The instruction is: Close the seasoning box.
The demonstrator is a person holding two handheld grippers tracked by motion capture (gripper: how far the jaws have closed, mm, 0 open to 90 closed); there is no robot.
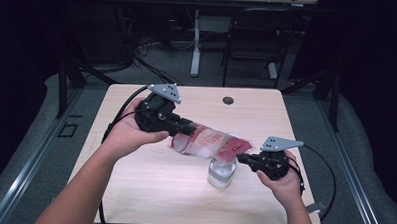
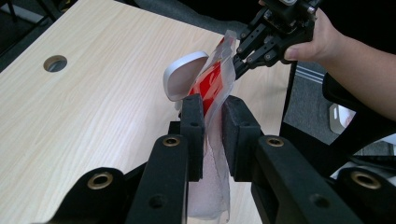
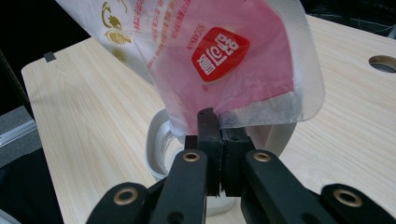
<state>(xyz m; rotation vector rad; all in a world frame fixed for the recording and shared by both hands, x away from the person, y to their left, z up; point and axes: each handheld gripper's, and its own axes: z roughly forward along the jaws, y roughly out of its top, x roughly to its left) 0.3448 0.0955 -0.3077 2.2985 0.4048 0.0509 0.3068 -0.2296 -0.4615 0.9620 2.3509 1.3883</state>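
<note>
Clear plastic pouch [image 1: 210, 144] with red-pink print and a red logo patch, stretched out and held off the table, lying roughly level with one end tilted down. One end is pinched between the left gripper [image 2: 212, 119] jaws, the other end clamped at its sealed edge by the right gripper [image 3: 218, 135]. White open-topped jar [image 1: 221, 174] stands upright on the table, directly under the pouch's lower end; whether pouch and rim touch cannot be told.

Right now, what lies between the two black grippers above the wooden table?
In the high view, a red-printed clear plastic bag spans from left gripper to right gripper, above a white container.
</note>
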